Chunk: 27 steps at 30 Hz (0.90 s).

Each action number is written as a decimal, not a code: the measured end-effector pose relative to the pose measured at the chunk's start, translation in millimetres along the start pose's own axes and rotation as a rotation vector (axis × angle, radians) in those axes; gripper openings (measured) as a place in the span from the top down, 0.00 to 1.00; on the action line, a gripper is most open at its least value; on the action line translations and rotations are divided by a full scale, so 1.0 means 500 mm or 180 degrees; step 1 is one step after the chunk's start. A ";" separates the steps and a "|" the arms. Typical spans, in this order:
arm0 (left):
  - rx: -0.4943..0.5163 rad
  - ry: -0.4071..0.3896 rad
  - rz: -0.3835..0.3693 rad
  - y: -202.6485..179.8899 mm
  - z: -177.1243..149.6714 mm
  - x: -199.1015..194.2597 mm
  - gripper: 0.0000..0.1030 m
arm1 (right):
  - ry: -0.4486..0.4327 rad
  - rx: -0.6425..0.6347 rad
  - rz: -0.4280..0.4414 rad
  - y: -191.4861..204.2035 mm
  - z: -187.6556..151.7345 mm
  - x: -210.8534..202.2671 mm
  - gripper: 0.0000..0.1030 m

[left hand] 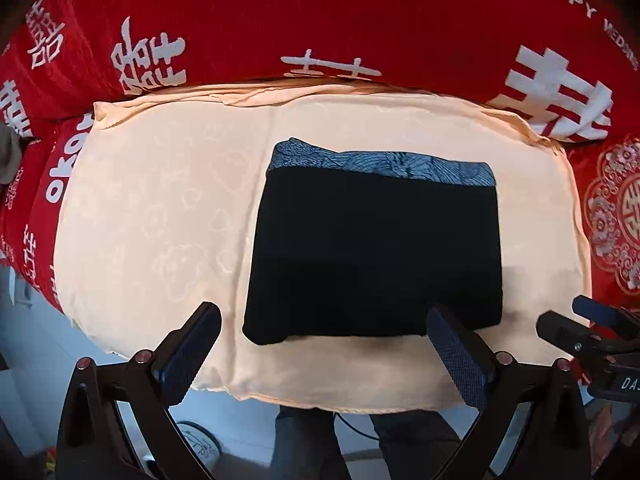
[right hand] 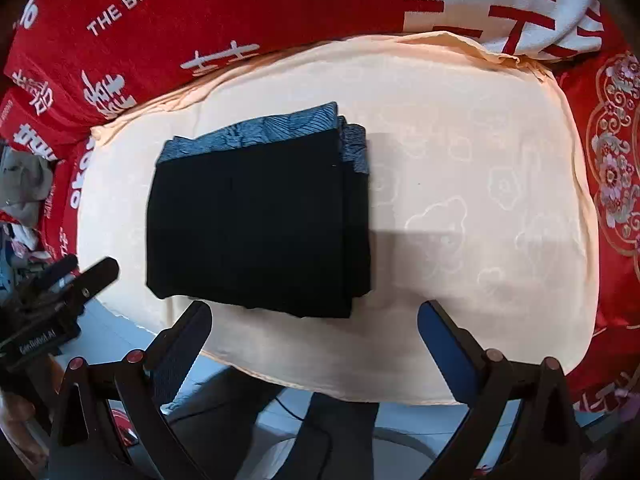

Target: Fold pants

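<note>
Left wrist view looks almost straight down past the left tongs (left hand: pixel 324 336), whose two black fingers with blue textured pads (left hand: pixel 456 354) stand spread wide, released, with nothing between them. They hang above the near edge of a peach cushion (left hand: pixel 152 208), clear of its surface. Folded pants (left hand: pixel 372 248) lie on that cushion as a compact black rectangle, right of its middle in this view, with a band of blue patterned fabric (left hand: pixel 384 164) showing along the far edge. At the right border the other tool juts in, a black clamp with the letters "DA" legible on its body before the frame cuts them off.

Right wrist view points steeply down as well. The right tongs (right hand: pixel 314 328) are likewise released, fingers wide apart and empty, held above the cushion's (right hand: pixel 480 200) near edge. Here the pants (right hand: pixel 256 224) sit left of the cushion's middle, their stacked layers visible along the right side, the blue band (right hand: pixel 256 134) again at the far edge. The left tool reaches in at the lower left, and its label reads "GenRobot.AI".

A red bedspread (left hand: pixel 248 12) surrounds the cushion on the far side and both flanks. White print on it reads "THE BIGDA" in the right view, cut off after that, and "HAPPY" followed by a partly readable "WEDDING" in the left view, along with large white Chinese characters and ornate pale floral medallions (right hand: pixel 612 168) at the right. Below the cushion, a person's dark trouser legs (left hand: pixel 304 440) stand on a pale floor.
</note>
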<state>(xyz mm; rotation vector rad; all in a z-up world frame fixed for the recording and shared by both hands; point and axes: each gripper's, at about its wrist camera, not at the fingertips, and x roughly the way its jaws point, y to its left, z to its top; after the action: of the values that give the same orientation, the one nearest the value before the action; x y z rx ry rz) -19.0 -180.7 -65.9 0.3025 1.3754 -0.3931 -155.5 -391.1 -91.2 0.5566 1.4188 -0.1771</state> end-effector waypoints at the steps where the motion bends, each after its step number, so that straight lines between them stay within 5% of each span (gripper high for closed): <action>1: 0.0040 -0.0001 0.0011 -0.001 -0.003 -0.003 0.00 | -0.0017 0.0025 0.0004 0.005 -0.004 -0.004 0.00; 15: 0.0421 -0.0112 0.0168 0.053 -0.044 -0.028 0.00 | -0.0193 0.0195 -0.0348 0.112 -0.065 -0.031 0.00; 27: 0.0407 -0.0109 -0.0010 0.083 -0.052 -0.046 0.00 | -0.0239 0.0113 -0.0538 0.156 -0.087 -0.054 0.00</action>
<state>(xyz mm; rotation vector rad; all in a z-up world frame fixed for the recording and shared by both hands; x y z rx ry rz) -27.0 -130.3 -48.5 0.3972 1.3197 -0.4878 -164.2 -309.0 -47.1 0.4542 1.3917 -0.3554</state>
